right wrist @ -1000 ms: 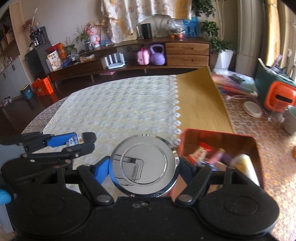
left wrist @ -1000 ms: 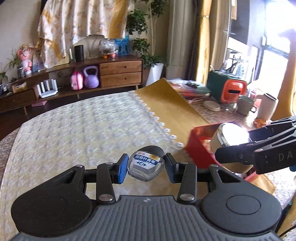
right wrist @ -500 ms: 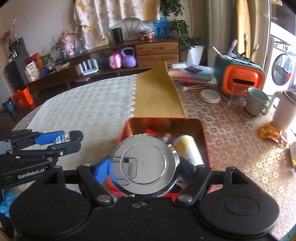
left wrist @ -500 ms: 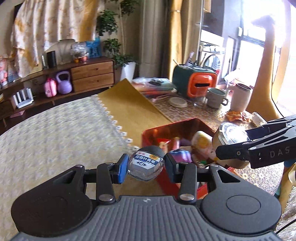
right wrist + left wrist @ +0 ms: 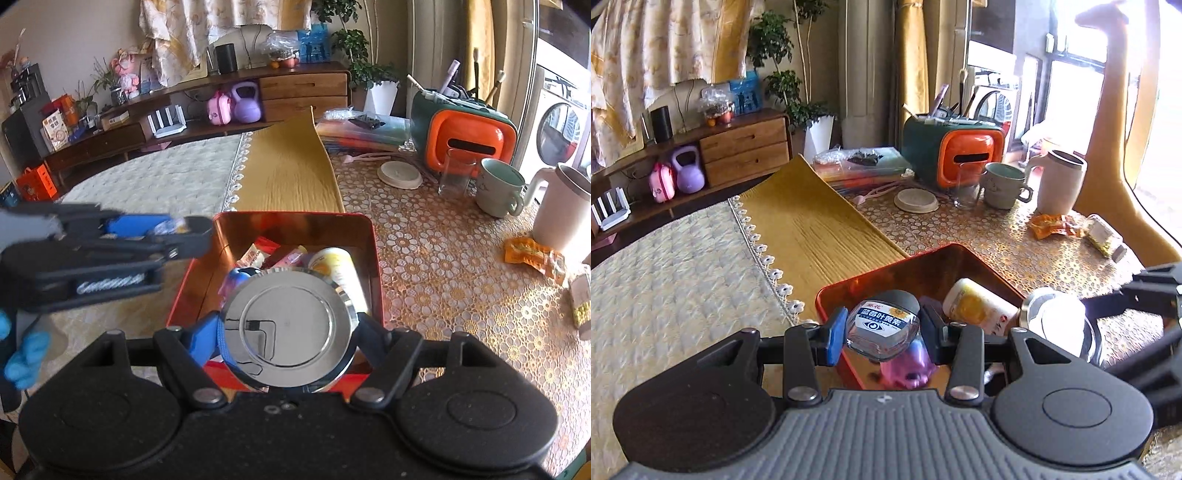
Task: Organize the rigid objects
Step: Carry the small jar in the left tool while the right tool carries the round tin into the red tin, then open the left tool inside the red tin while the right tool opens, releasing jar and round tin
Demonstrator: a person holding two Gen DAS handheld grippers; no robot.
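Observation:
My left gripper (image 5: 881,332) is shut on a small clear bottle (image 5: 882,325) with a grey cap and a blue-and-white eye label. It hangs over the near left corner of a red tin box (image 5: 923,264). My right gripper (image 5: 290,332) is shut on a round chrome-lidded container (image 5: 288,326), held above the near edge of the same red box (image 5: 295,221). Inside the box lie a white bottle with a yellow label (image 5: 979,308), a pink-purple toy (image 5: 908,365) and snack packets (image 5: 258,254). In the right wrist view the left gripper (image 5: 177,230) shows blurred at the left.
A yellow mat (image 5: 809,229) lies beyond the box, a cream quilted cloth (image 5: 665,288) to its left. On the patterned tablecloth stand an orange-and-green case (image 5: 956,155), a glass (image 5: 966,188), a mug (image 5: 1003,184), a white jug (image 5: 1060,181), a round lid (image 5: 916,199) and an orange wrapper (image 5: 1052,225).
Both grippers have swung right from over the quilted cloth to above the red box, each still gripping its object. The box now lies directly beneath them.

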